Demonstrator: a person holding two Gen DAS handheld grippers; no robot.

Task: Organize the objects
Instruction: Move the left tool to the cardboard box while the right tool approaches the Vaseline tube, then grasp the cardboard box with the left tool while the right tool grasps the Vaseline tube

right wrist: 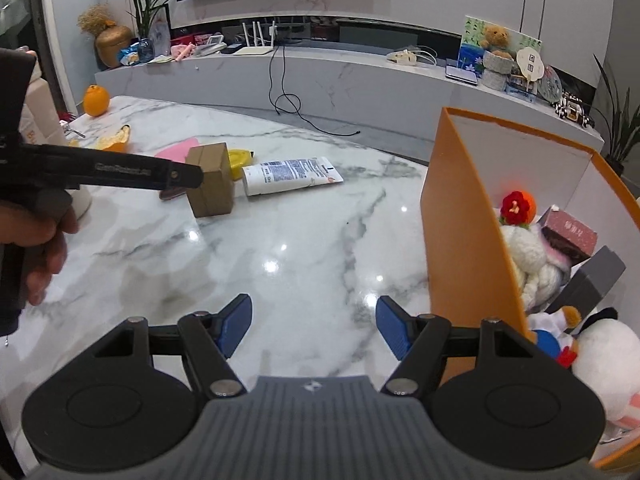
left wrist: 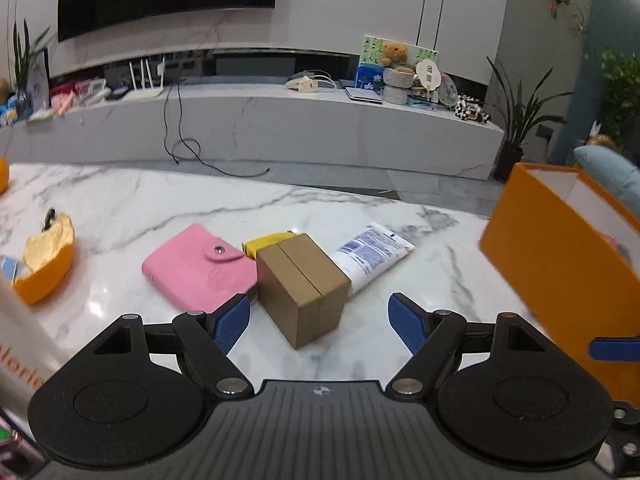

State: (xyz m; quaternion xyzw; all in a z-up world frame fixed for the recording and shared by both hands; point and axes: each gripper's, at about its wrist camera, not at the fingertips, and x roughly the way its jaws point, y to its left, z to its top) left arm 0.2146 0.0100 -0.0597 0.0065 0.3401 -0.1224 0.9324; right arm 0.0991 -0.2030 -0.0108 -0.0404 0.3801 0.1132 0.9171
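Left gripper [left wrist: 319, 322] is hovering wide open and empty, just short of the brown cardboard box [left wrist: 303, 288], which is sitting on the marble table [left wrist: 120, 200] touching the pink wallet [left wrist: 198, 266]. Best bet: straddling its side faces squarely. Right gripper [right wrist: 314, 326] is idling half-open, empty, beside the orange box [right wrist: 460, 220].

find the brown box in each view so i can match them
Left wrist: brown box at centre, just ahead of the open left tool.
Right wrist: brown box upper left, far from the right tool.
Shared landmark: the white tube lies beside the box in both.
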